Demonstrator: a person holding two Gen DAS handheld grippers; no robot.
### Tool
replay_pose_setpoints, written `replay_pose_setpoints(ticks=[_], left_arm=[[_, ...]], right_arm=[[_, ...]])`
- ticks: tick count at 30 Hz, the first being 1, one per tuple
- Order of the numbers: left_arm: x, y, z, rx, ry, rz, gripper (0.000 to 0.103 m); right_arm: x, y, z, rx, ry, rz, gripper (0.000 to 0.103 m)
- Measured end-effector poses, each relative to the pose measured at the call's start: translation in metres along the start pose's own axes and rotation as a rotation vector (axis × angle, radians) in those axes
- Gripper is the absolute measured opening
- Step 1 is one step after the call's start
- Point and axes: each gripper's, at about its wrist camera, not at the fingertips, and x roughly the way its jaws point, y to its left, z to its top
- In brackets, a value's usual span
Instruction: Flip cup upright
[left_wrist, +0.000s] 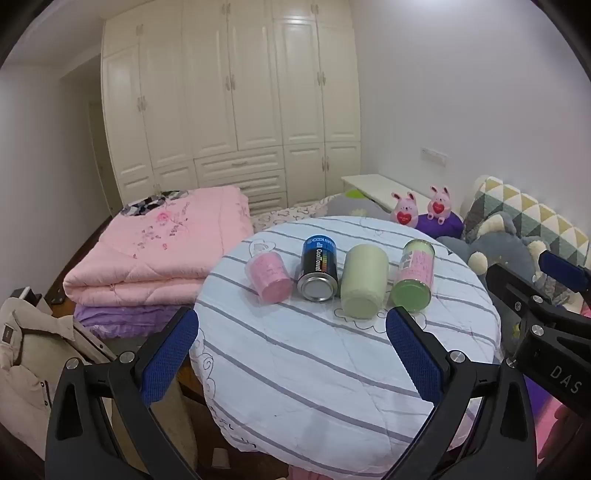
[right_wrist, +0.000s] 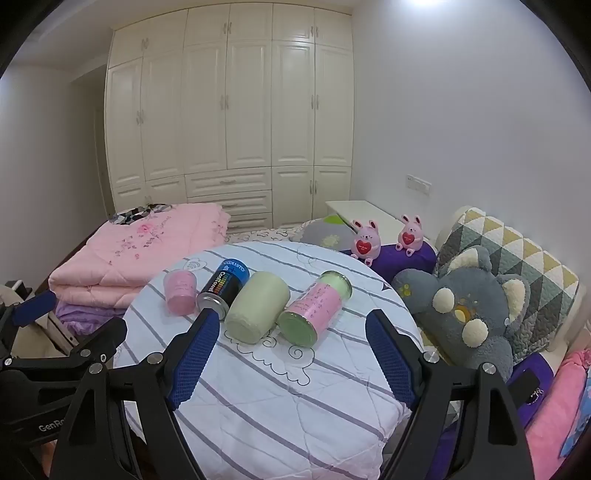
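The round table (left_wrist: 332, 369) wears a white quilted cloth with grey stripes and thin drawn outlines. On it lie four things: a small pink cup (left_wrist: 268, 278), a can (left_wrist: 318, 271) that is black with a blue band and a silver end, a pale green cup (left_wrist: 362, 281), and a green jar (left_wrist: 414, 275) with a pink label. The gripper pads (left_wrist: 168, 356) are blue on black frames. The folded quilt (left_wrist: 155, 254) is pink with a flower print, and lies on purple fabric. The wardrobe (left_wrist: 229, 103) is cream. Two plush rabbits (right_wrist: 365, 243) are pink with red hearts. The big plush toy (right_wrist: 465, 306) is grey with cream patches. The cushion (right_wrist: 517, 251) has triangles of green, yellow, grey and white.
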Motion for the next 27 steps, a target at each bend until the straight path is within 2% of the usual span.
replay_pose_setpoints(ticks=[27], left_arm=[[0.013,0.011,-0.003,-0.048,-0.003,-0.023,0.103]], right_arm=[[0.013,0.009,0.002,-0.007,0.003,0.001,0.083]])
